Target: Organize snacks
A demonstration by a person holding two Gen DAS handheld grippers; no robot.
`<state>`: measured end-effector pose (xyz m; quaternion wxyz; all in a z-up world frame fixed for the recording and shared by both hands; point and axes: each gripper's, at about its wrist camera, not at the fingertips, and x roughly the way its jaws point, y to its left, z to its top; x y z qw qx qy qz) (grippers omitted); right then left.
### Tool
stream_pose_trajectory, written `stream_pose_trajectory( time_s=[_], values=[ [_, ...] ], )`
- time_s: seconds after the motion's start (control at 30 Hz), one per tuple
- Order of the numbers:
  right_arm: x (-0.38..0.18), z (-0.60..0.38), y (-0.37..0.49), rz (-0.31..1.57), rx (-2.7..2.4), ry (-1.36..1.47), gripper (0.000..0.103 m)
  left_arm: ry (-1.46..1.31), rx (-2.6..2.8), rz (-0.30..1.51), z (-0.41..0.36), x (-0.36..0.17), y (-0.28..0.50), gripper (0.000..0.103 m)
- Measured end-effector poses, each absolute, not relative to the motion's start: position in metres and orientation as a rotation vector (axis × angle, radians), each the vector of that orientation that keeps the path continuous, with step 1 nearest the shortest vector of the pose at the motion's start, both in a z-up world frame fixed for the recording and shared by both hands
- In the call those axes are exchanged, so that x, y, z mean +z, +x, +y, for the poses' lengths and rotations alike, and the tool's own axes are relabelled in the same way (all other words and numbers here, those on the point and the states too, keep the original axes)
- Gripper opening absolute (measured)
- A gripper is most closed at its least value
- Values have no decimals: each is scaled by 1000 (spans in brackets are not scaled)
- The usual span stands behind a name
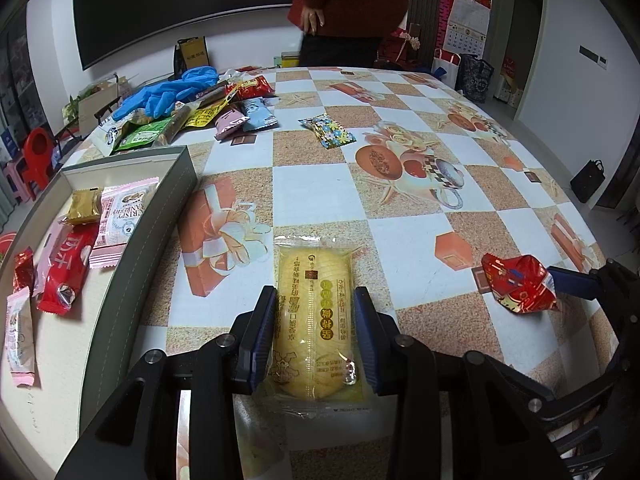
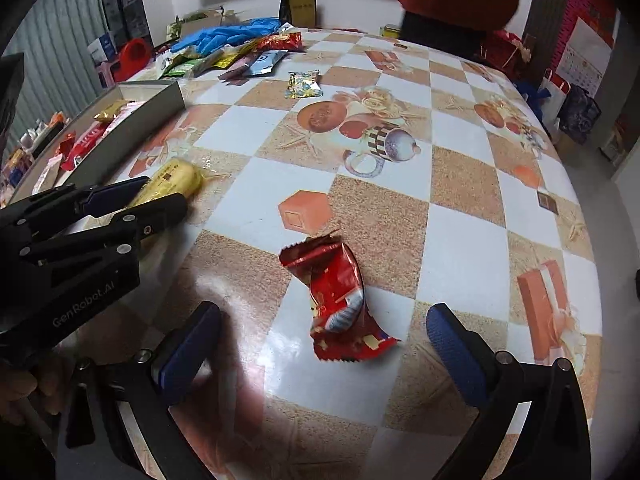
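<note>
My left gripper [image 1: 315,304] is shut on a yellow cake packet [image 1: 314,320], its blue pads pressing both long sides just above the table; it also shows in the right wrist view [image 2: 172,180]. My right gripper [image 2: 322,336] is open wide, its fingers on either side of a crumpled red snack packet [image 2: 340,300] lying on the table, not touching it. That red packet also shows in the left wrist view [image 1: 520,284]. A grey box [image 1: 160,216] at the left holds several snack packets.
A pile of loose snacks [image 1: 224,116] and blue gloves [image 1: 172,92] lies at the far left of the checkered table [image 1: 320,184]. A flowered packet [image 1: 328,130] lies alone mid-table. A person in red [image 1: 352,0] stands at the far edge.
</note>
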<state>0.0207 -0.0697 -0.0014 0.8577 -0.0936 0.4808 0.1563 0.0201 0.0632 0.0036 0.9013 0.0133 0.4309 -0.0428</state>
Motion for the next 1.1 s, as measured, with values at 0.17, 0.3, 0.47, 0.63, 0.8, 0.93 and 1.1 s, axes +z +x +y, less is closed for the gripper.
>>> stream_pose_trajectory(
  time_s=[0.17, 0.3, 0.47, 0.63, 0.8, 0.93, 1.1],
  values=[
    [-2, -71, 19, 1001, 337, -204, 103, 20, -58, 899, 67, 3, 23, 53],
    [-1, -69, 23, 1010, 349, -222, 103, 31, -84, 901, 65, 4, 22, 39],
    [11, -67, 28, 983, 339, -211, 25, 14, -121, 917, 68, 7, 14, 39],
    [14, -60, 17, 985, 348, -192, 24, -15, -124, 899, 79, 18, -6, 39],
    [33, -49, -1, 930, 401, -111, 24, -28, -77, 903, 99, 34, -19, 39],
    [55, -19, -7, 881, 468, -100, 25, -37, -22, 897, 122, 51, -30, 39],
    [74, 16, -7, 860, 551, -80, 25, -79, 28, 892, 160, 67, -40, 39]
  ],
)
